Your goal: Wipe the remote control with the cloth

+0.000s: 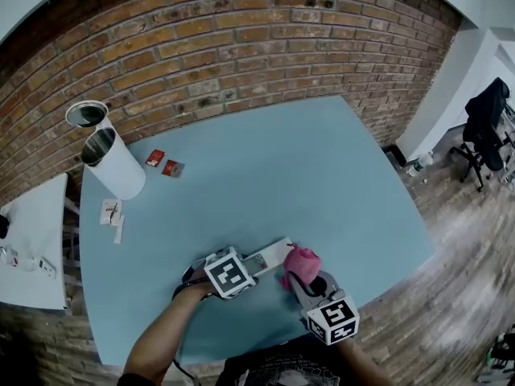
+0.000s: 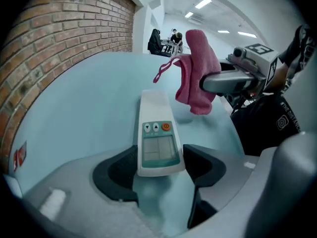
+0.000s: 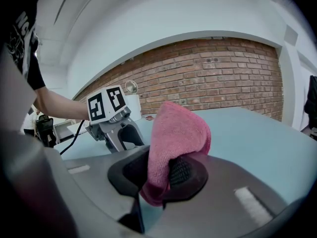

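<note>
Head view is showing a pale blue tabletop (image 1: 265, 167) running up to a brick wall (image 1: 241, 47), most of it lying bare. Two white canisters (image 1: 113, 163) are standing by the far left corner, well apart from the work. Both tools are working close to the near edge, about midway along it.

The left tool (image 2: 158, 170) is clamping the near end of the remote (image 2: 157, 133), one jaw pressing on each long side. The plain far half is therefore sticking out forward. The right tool (image 3: 158, 175) is pinching a pink cloth (image 3: 173, 143). Its jaws are closing on a fold, and the rest is bulging out as a loose wad just beside the remote's far end, not clearly touching it. Small red packets (image 1: 165, 166) are lying next to the canisters.

The remote is looking rigid, light and smooth-cased. A firm side grip like the present one is probably needed to stop it swivelling under a stroke. Pressing hard on the far end is risking levering it out. The cloth is looking soft and floppy, draping rather than pushing, so the wad nearest the jaws is probably the part to rub with.

Open room is lying toward the far edge and the right edge. The near edge is sitting close behind both tools, so strokes are best running away from it.
</note>
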A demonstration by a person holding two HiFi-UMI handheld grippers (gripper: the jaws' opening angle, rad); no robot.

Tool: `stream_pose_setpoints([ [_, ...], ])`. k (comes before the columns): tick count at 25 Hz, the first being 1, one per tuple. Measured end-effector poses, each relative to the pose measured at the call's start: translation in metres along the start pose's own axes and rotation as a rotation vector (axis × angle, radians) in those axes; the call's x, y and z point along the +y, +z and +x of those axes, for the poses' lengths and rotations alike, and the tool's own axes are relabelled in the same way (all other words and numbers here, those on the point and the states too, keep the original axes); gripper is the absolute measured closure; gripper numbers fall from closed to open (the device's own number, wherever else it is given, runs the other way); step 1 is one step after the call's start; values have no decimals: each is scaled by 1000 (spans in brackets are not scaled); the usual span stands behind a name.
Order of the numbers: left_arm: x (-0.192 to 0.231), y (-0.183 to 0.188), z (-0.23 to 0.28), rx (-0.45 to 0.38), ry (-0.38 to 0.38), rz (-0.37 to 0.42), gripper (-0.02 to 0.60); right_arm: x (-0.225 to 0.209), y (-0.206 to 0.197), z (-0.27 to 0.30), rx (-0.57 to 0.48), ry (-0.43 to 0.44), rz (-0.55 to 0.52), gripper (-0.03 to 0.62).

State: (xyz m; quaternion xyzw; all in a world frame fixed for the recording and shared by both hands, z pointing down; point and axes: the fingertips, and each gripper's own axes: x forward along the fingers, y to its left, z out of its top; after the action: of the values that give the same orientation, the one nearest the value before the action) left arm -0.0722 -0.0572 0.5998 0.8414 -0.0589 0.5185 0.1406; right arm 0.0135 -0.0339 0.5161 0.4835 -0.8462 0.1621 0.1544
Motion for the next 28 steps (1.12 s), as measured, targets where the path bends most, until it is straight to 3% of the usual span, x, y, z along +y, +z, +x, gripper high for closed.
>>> stream_pose_setpoints([
  [6,3,-3,3,29,53,87,287,1,-1,-3,13,1,3,528],
  [12,3,-6,3,23,52,95,275,5,4,-2,15,20,8,526],
  [17,12,-5,-8,-19,101,38,265,1,15,-1,-10,36,9,528],
  [21,14,5,-29,-108,187,-19,266,0,20,0,-27,71,17,528],
  [28,-4,39,-61,-377,306,-193,305,0,33,0,-39,130,1,526],
])
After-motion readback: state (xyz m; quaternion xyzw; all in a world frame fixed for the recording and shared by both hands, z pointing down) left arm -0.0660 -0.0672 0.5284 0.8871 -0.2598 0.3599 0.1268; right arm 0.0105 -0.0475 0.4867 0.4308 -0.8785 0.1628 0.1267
